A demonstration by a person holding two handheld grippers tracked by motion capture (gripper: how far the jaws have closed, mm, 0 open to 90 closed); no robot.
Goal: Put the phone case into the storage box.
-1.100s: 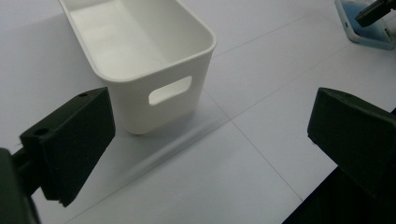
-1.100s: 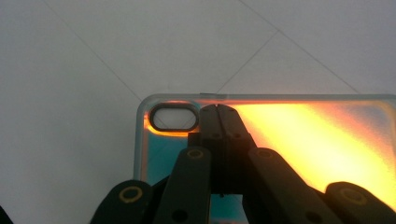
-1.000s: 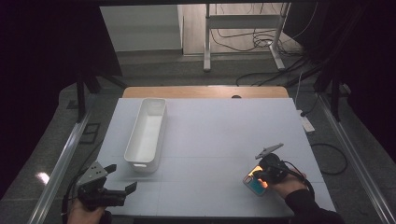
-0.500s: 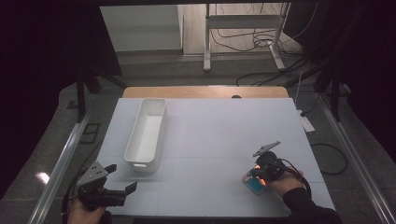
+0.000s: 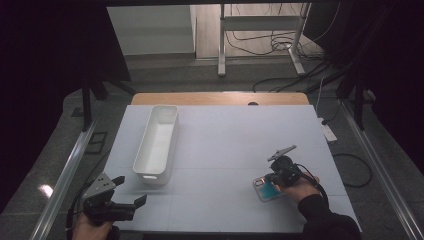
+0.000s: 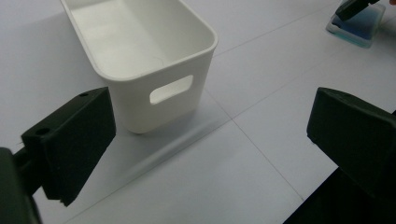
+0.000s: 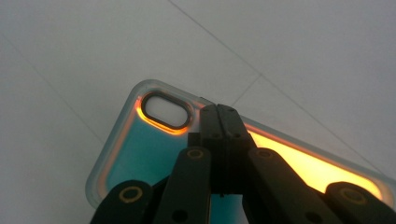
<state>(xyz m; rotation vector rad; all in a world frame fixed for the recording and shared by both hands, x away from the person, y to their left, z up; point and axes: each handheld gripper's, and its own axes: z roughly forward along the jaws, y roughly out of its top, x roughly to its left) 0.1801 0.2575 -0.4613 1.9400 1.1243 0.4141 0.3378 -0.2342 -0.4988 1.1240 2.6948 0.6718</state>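
Observation:
A clear phone case (image 5: pixel 267 190) with a teal and orange inside lies flat on the white table, front right. My right gripper (image 5: pixel 270 179) is shut, jaws pressed together, with its tip (image 7: pixel 222 112) over the case's (image 7: pixel 140 154) far rim beside the camera cutout. Whether it pinches that rim is unclear. My left gripper (image 5: pixel 131 189) is open at the front left corner with nothing between its jaws (image 6: pixel 210 140). It points at the near end of a long white bin (image 5: pixel 150 176), which is empty (image 6: pixel 130 112).
The white table top (image 5: pixel 225 140) has a wooden strip (image 5: pixel 220 98) along its far edge. Metal rails run down both sides, and a frame with cables stands on the floor behind. In the left gripper view the case (image 6: pixel 357 25) lies at the top right.
The right gripper has shifted only slightly over the case, whose orange glow looks dimmer. The left gripper and the bin have stayed put.

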